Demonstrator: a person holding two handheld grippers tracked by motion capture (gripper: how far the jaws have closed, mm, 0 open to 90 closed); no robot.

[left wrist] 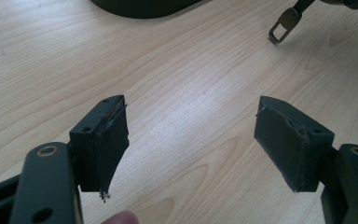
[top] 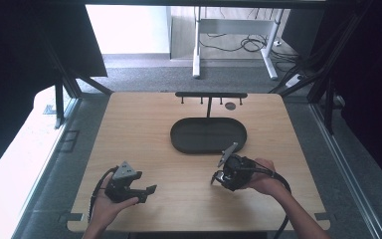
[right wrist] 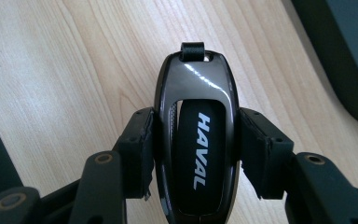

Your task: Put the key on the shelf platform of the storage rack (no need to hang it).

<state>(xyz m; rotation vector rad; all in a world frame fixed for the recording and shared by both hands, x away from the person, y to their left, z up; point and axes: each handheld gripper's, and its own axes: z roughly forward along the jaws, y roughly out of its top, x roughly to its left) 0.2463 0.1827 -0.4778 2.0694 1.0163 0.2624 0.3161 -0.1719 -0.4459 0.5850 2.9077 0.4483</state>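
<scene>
My right gripper (right wrist: pixel 196 128) is shut on a glossy black car key fob (right wrist: pixel 199 154) marked HAVAL, with one pad on each long side. A short black strap loop (right wrist: pixel 192 49) sticks out of the fob's far end. The fob hangs a little above the wooden table (right wrist: pixel 74 70). In the high view the right gripper (top: pixel 218 177) is at the front right, just in front of the black oval tray (top: pixel 179 144). My left gripper (top: pixel 148 192) is at the front left. Its jaws stand wide apart over bare wood, so the left gripper (left wrist: pixel 191 135) is open with nothing between its pads.
A black stand with a hook bar (top: pixel 210 94) rises behind the tray, with a small dark disc (top: pixel 230 105) beside it. A metal clasp (left wrist: pixel 279 25) on a strap dangles from the right gripper in the left gripper view. Grey floor surrounds the table.
</scene>
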